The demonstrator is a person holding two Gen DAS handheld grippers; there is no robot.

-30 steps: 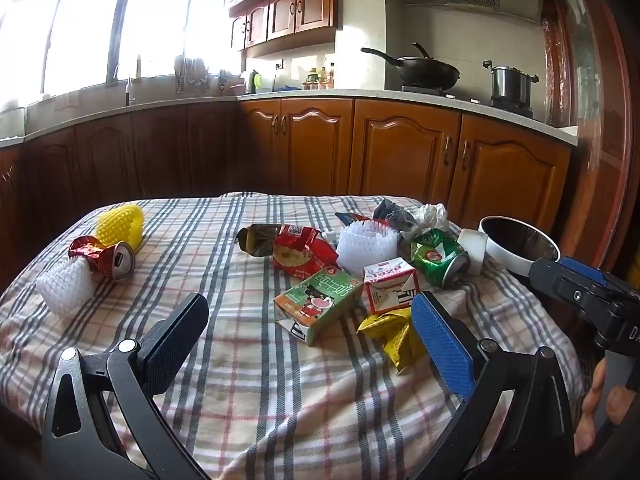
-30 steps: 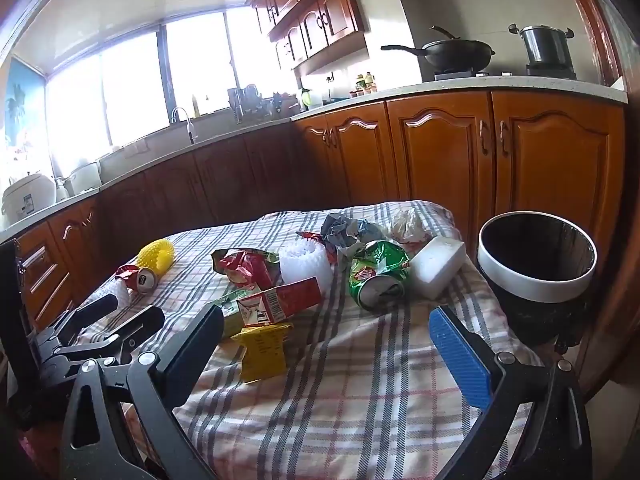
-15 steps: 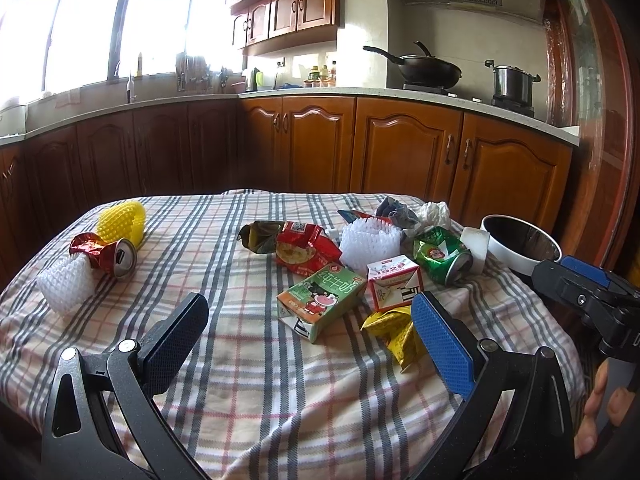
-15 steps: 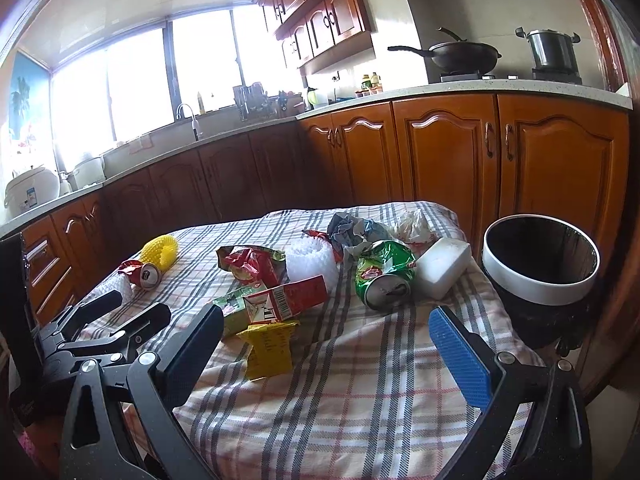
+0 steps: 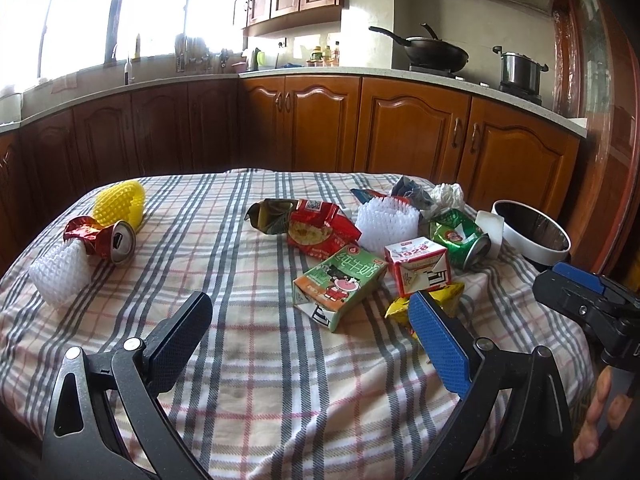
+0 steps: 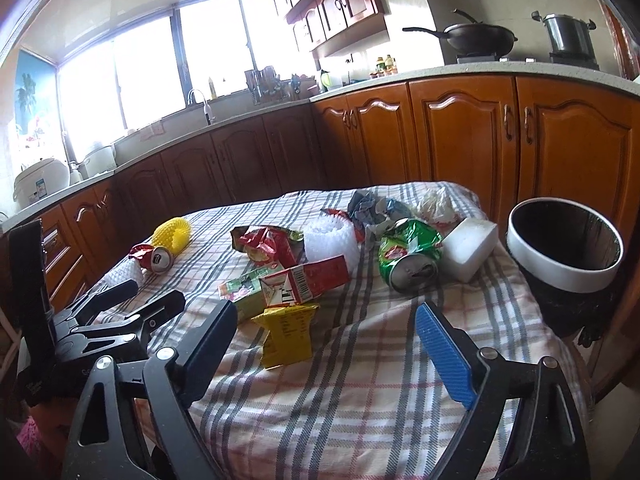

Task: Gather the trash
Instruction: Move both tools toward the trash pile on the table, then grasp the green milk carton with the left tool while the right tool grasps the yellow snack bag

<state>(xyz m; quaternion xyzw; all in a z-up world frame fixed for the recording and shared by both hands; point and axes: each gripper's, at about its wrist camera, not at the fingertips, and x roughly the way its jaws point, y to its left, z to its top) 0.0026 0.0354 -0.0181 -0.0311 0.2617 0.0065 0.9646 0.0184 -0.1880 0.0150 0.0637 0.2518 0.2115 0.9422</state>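
- left gripper (image 5: 308, 328) is hovering with its jaws spread wide, nothing between the black finger (image 5: 180, 336) and the blue finger (image 5: 438, 344)
- right gripper (image 6: 328, 344) is also hanging wide apart, gripping nothing
- in the right wrist view, the left gripper is sitting at far left, level, pointing forward
- bare fingers (image 5: 600, 412) are showing at the left view's lower right edge

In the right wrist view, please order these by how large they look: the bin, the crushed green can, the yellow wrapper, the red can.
1. bin, clearly the largest.
2. and 3. crushed green can and yellow wrapper: they look alike, and the wrapper lies nearer the camera, so I do not rank them.
4. red can, smallest, though farthest away.
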